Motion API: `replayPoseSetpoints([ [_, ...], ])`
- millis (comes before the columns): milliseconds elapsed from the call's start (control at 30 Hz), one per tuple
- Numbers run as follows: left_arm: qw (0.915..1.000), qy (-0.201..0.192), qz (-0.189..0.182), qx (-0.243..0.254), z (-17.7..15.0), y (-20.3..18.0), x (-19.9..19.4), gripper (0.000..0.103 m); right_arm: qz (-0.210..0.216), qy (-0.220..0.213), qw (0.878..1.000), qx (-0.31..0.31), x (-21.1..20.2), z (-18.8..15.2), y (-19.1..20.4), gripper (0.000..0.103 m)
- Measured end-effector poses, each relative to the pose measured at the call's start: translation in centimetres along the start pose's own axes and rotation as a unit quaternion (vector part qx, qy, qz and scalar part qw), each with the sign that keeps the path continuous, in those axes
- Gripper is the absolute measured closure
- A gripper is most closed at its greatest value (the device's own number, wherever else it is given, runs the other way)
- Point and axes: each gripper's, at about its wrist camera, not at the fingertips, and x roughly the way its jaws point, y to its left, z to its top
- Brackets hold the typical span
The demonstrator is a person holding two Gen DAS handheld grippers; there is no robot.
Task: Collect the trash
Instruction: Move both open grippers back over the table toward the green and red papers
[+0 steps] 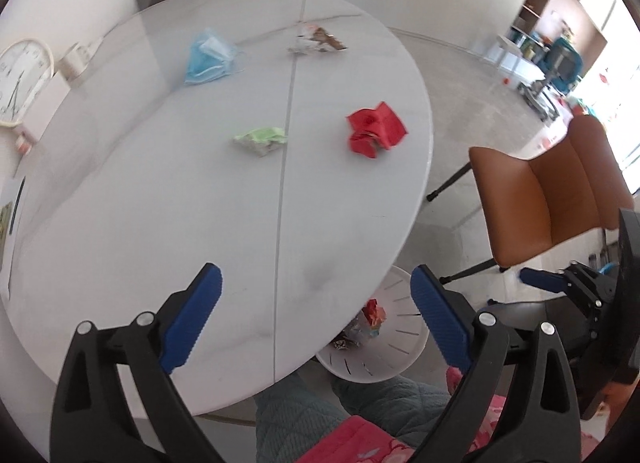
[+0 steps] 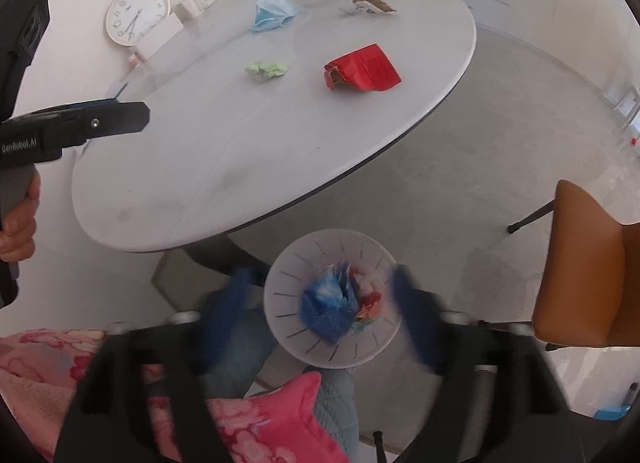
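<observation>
The crumpled blue wrapper (image 2: 328,305), loose between the wide-open, empty right tool (image 2: 324,303), sits over the slotted white plastic bin (image 2: 376,347) and, being light, could catch the rim, while four limp scraps wait on the smooth white table (image 1: 200,231) under the gaping, empty left tool (image 1: 316,323).

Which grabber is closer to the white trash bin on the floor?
Right. The right gripper hangs open directly over the white bin. The left gripper, also open and empty, is off to the side, above the table's near edge.
</observation>
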Motion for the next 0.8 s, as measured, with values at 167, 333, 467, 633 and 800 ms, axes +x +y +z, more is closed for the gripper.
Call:
replayPoseSetpoints([
  [167, 0.9997, 0.001, 0.013, -0.021, -0.1, 1.2, 0.1, 0.012, 0.000, -0.006, 1.000, 0.018, -0.1, 1.0, -0.5, 0.013],
  [333, 0.9991, -0.006, 0.019, -0.039, 0.3, 2.1, -0.3, 0.012, -0.009, -0.031, 0.999, 0.029, -0.7, 2.8, -1.0, 0.010],
  [467, 0.9985, -0.009, 0.022, -0.050, 0.4, 2.8, -0.5, 0.012, -0.015, -0.046, 0.998, 0.033, -1.1, 4.1, -1.2, 0.006],
  [633, 0.9983, -0.010, 0.029, -0.049, 0.8, 3.4, -0.7, 0.012, -0.018, -0.048, 0.998, 0.036, -0.9, 5.0, -1.2, 0.006],
  [800, 0.9984, -0.011, 0.032, -0.044, 1.2, 3.9, -0.7, 0.012, -0.019, -0.044, 0.998, 0.043, -0.4, 5.4, -1.1, 0.006],
])
